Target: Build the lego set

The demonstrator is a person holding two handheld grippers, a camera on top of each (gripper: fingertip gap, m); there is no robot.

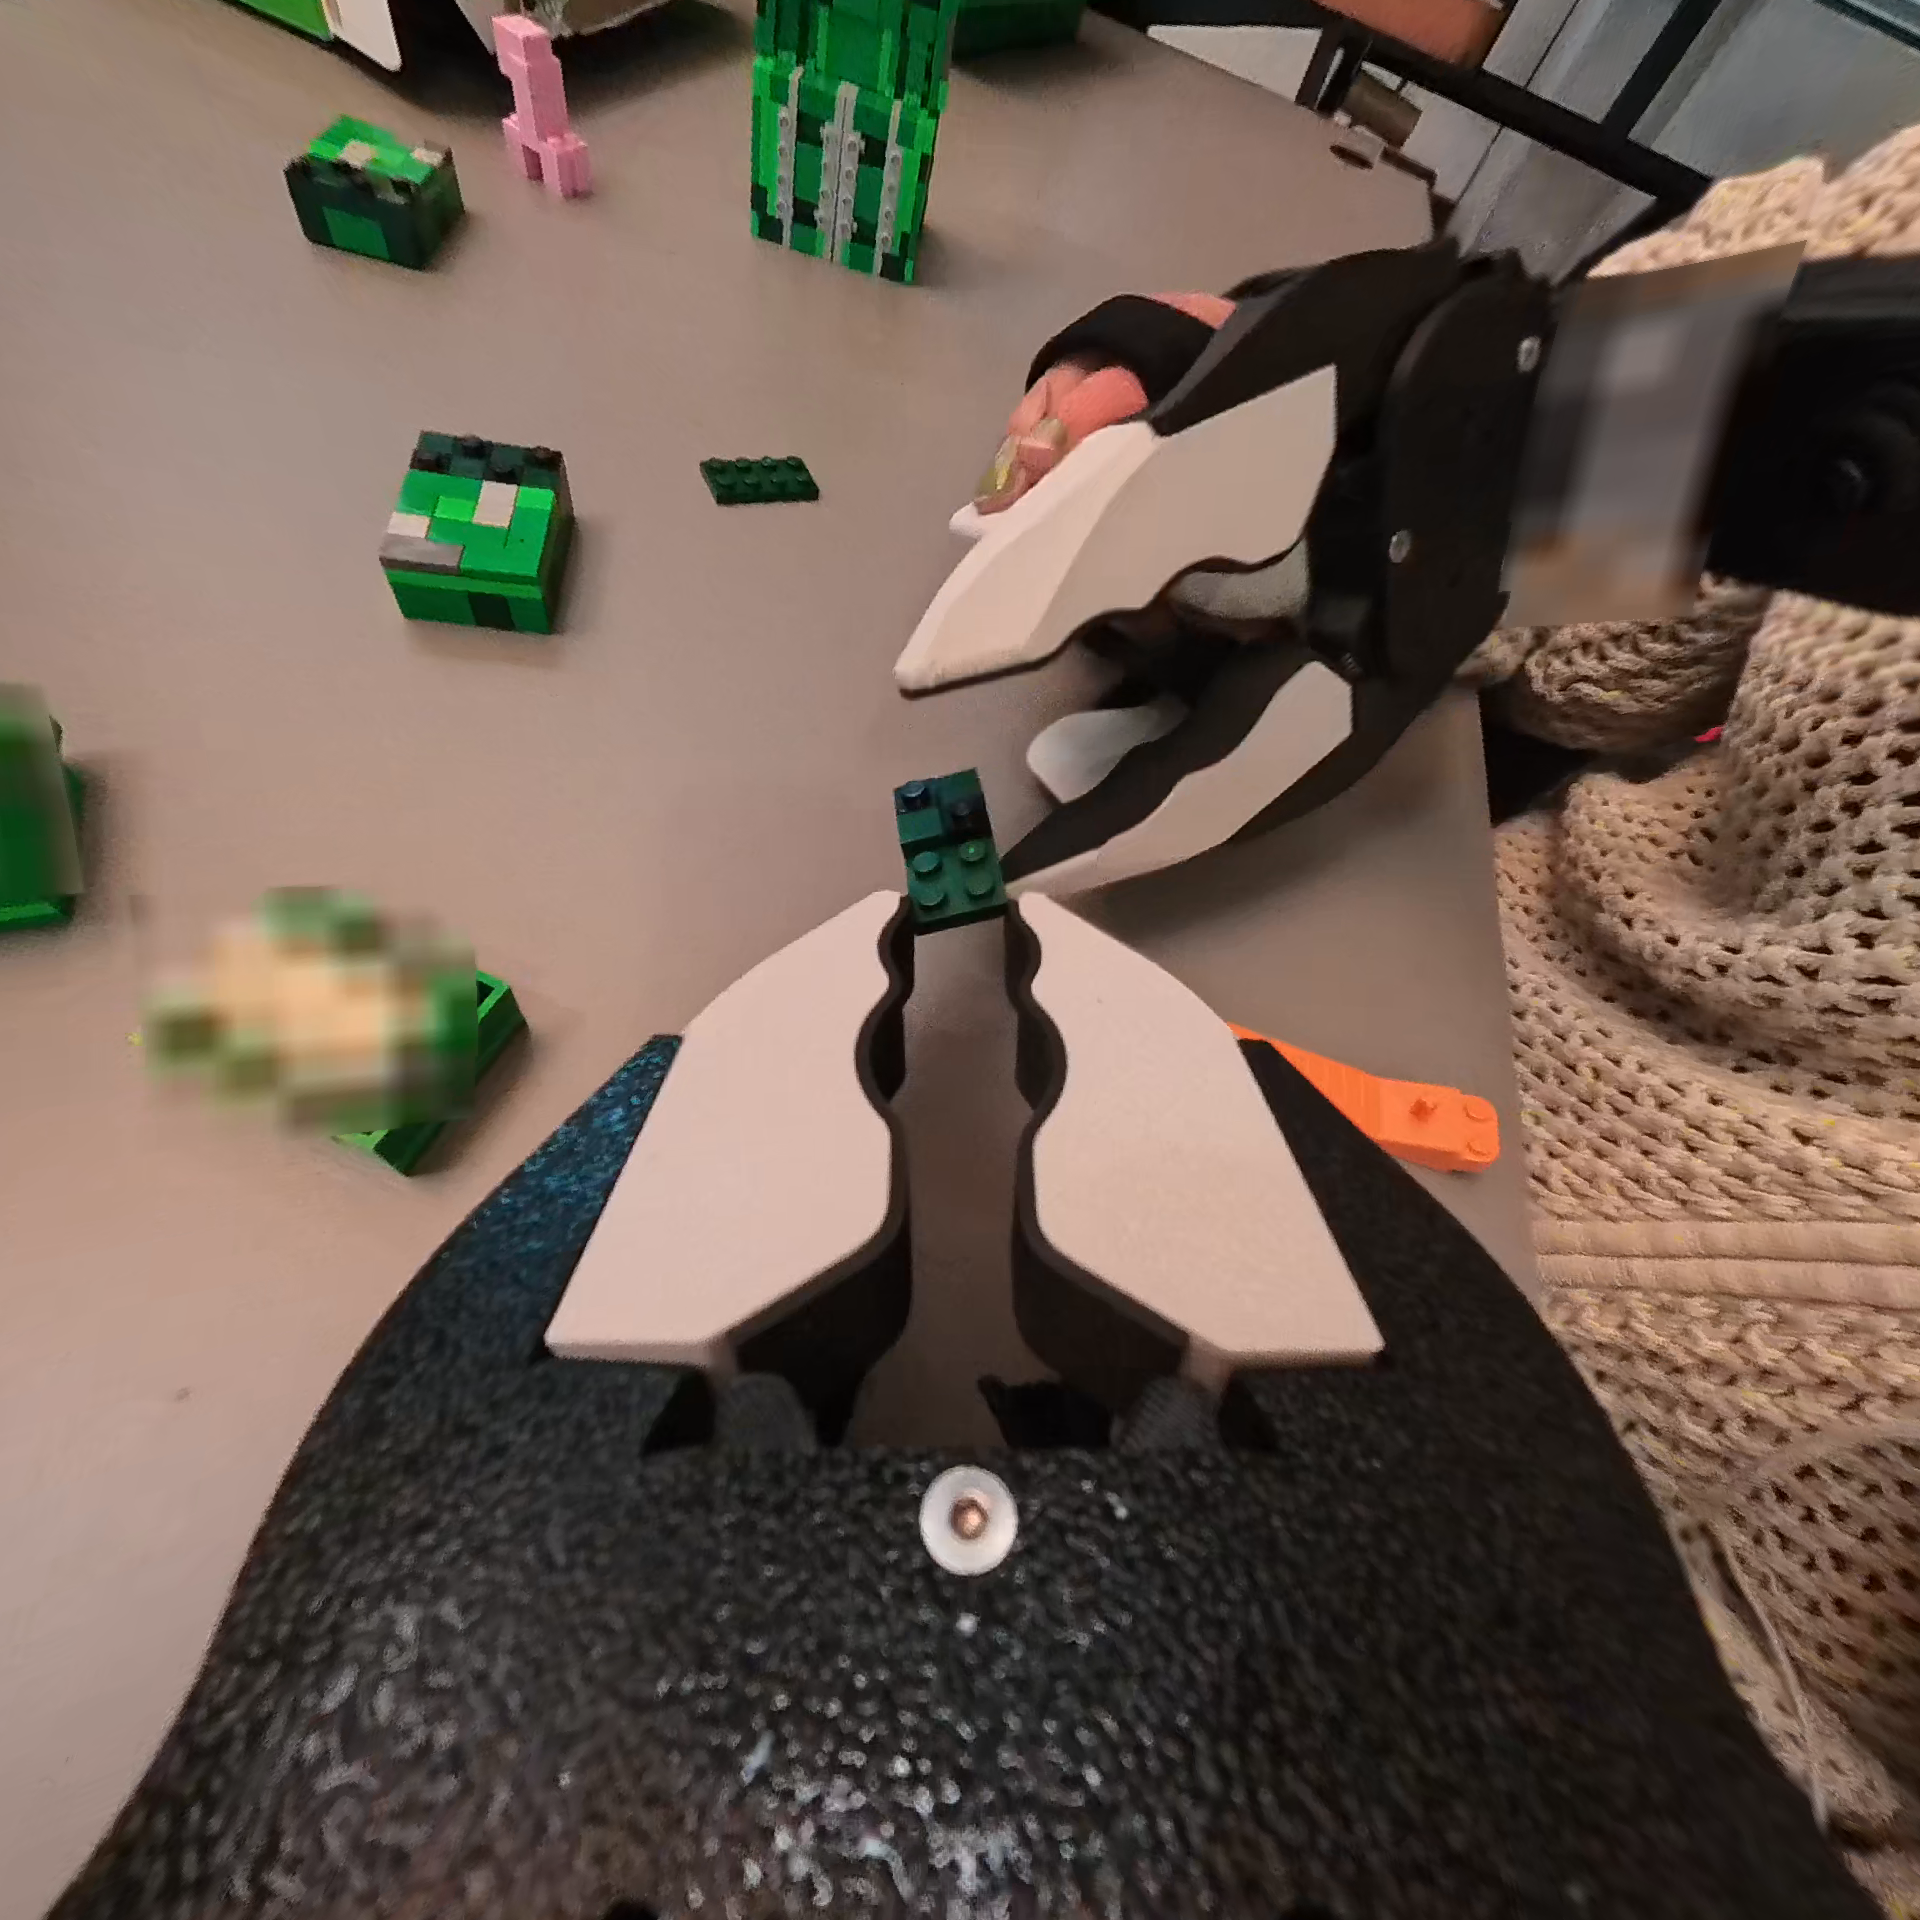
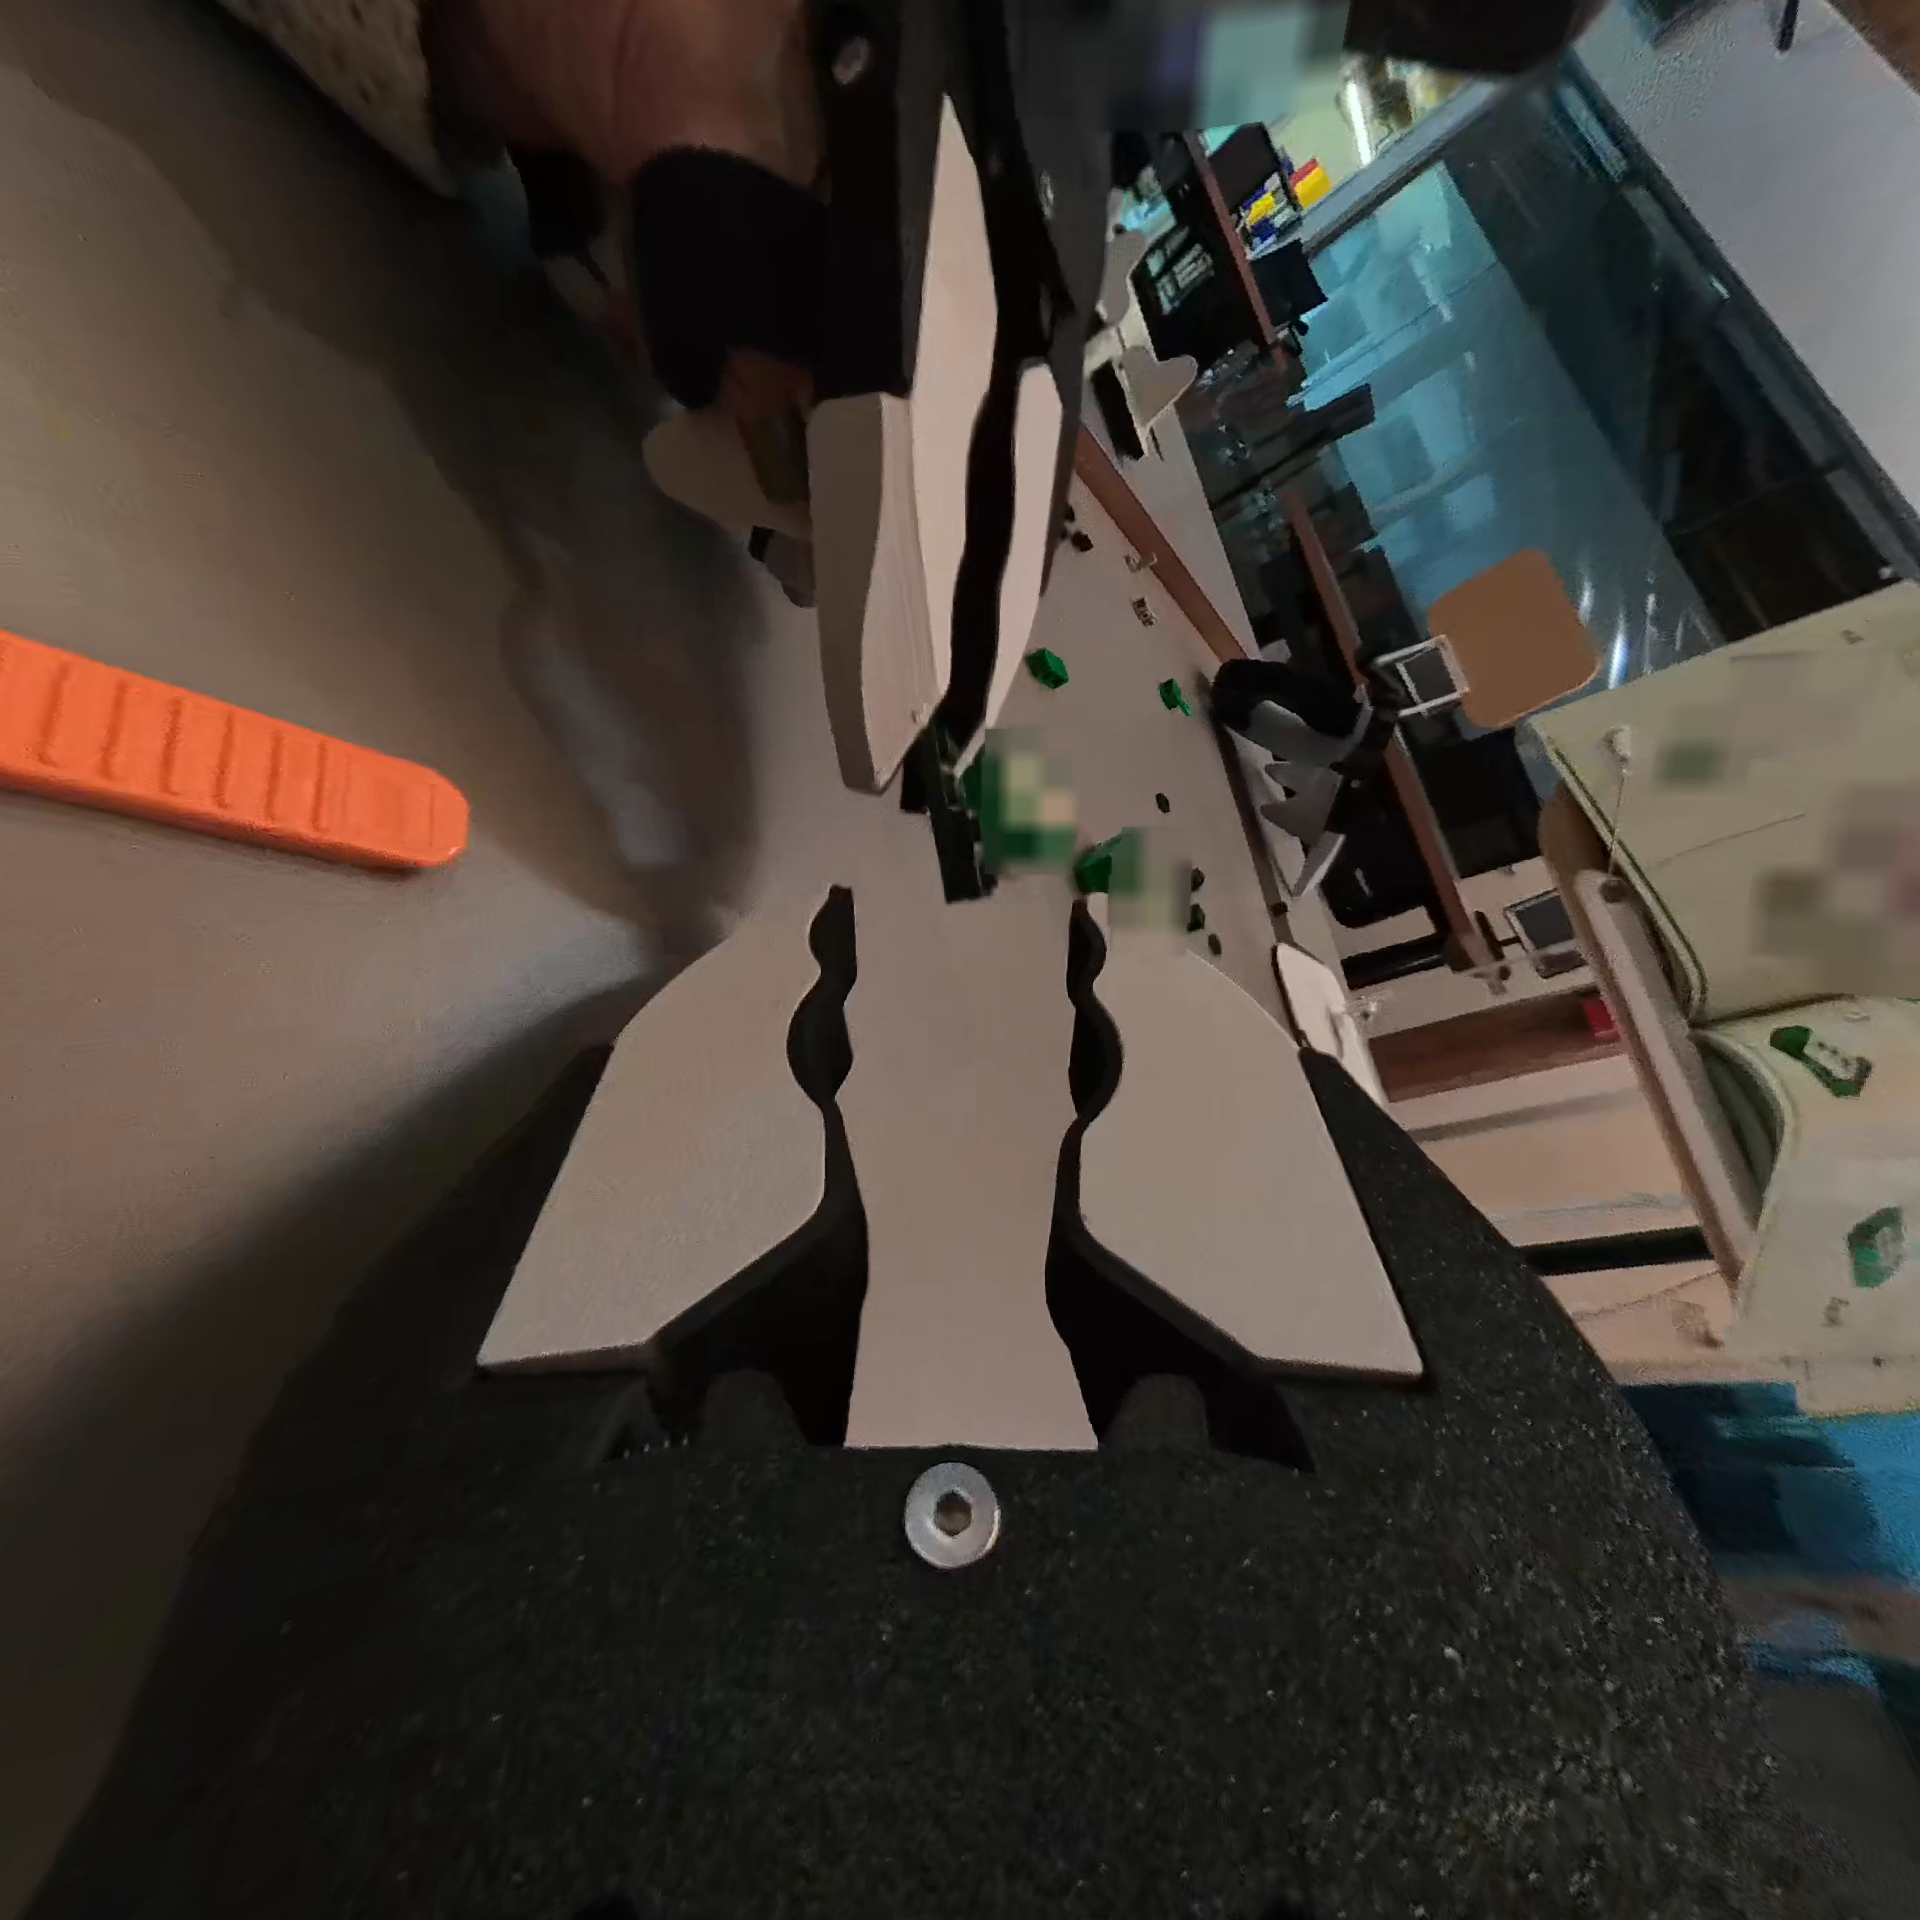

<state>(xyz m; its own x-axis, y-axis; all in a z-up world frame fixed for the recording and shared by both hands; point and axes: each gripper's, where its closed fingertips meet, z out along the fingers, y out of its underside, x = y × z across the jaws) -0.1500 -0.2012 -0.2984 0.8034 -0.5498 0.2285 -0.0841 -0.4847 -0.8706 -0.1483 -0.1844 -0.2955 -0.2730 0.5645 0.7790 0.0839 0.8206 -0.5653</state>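
My left gripper (image 1: 961, 906) is shut on a small dark green lego piece (image 1: 951, 847), a short stack of studded plates, and holds it just above the grey table (image 1: 675, 779). My right gripper (image 1: 956, 774) comes in from the right, open, with its jaws either side of the piece's far end; I cannot tell if they touch it. In the right wrist view my right gripper (image 2: 956, 909) is open and empty, just short of the dark green piece (image 2: 951, 842) held by the left gripper (image 2: 935, 758).
A tall green build (image 1: 847, 135), a pink figure (image 1: 540, 104), a dark green cube (image 1: 374, 192), a bright green cube (image 1: 478, 535) and a loose dark green plate (image 1: 758, 480) stand farther off. An orange brick separator (image 1: 1392, 1112) lies right, beside a knitted sleeve (image 1: 1714, 1039).
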